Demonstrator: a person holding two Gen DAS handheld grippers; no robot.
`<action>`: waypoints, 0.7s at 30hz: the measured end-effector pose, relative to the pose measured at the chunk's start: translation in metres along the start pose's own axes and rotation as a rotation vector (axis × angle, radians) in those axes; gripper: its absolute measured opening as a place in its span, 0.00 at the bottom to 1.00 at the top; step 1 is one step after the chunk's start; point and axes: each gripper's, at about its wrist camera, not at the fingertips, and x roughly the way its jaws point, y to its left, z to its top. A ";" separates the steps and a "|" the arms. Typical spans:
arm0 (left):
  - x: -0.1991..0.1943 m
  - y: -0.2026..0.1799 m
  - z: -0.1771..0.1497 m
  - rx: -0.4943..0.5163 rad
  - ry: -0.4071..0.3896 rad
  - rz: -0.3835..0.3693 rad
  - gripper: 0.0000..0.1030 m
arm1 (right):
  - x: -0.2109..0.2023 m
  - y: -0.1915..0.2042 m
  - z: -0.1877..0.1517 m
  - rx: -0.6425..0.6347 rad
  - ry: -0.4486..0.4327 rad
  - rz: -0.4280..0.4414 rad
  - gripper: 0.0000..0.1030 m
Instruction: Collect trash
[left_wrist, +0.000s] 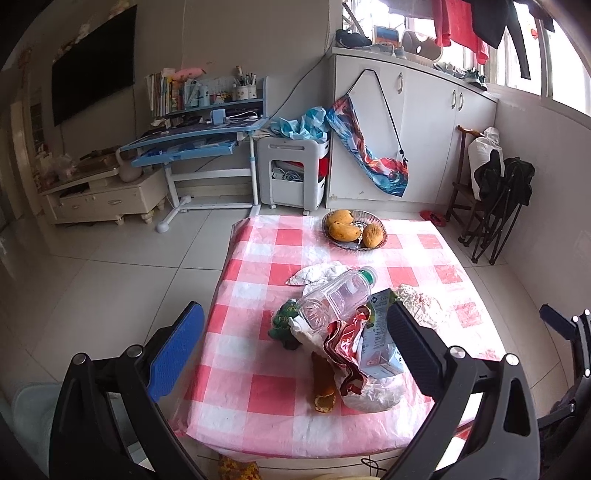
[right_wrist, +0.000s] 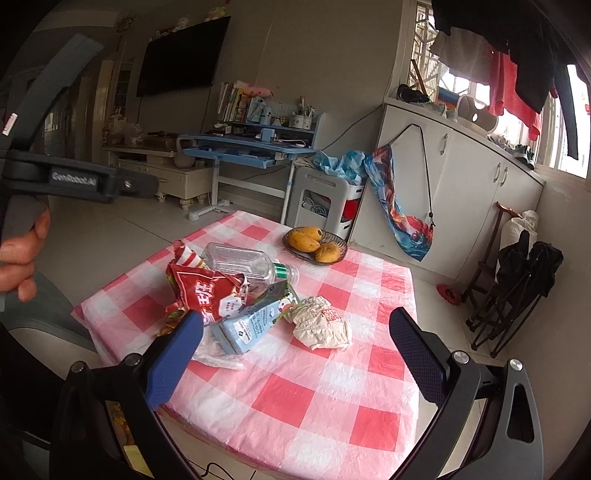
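Note:
A heap of trash lies on the red-checked tablecloth (left_wrist: 258, 387): a clear plastic bottle (left_wrist: 336, 295), a red snack wrapper (left_wrist: 343, 343), a light blue carton (left_wrist: 380, 350), orange peel (left_wrist: 323, 384), a green wrapper (left_wrist: 284, 321) and crumpled paper (left_wrist: 421, 301). The right wrist view shows the bottle (right_wrist: 243, 262), the wrapper (right_wrist: 203, 291), the carton (right_wrist: 251, 325) and the crumpled paper (right_wrist: 321, 325). My left gripper (left_wrist: 291, 339) is open above the heap, holding nothing. My right gripper (right_wrist: 295, 339) is open and empty, above the near side of the table.
A bowl of mangoes (left_wrist: 354, 230) stands at the table's far side. Beyond are a blue desk (left_wrist: 199, 140), a white cart (left_wrist: 291, 173), white cabinets (left_wrist: 424, 129) and folded chairs (left_wrist: 495, 206). The left gripper's body (right_wrist: 74, 177) crosses the right wrist view.

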 end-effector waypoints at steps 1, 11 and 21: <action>0.000 0.002 0.000 -0.002 0.002 0.004 0.93 | -0.001 0.005 0.001 -0.007 -0.001 0.007 0.94; 0.010 0.035 0.003 -0.145 0.049 -0.045 0.93 | 0.007 0.036 -0.007 -0.024 0.031 0.062 0.94; 0.015 0.050 0.004 -0.210 0.047 -0.024 0.93 | 0.014 0.036 -0.005 -0.026 0.029 0.061 0.94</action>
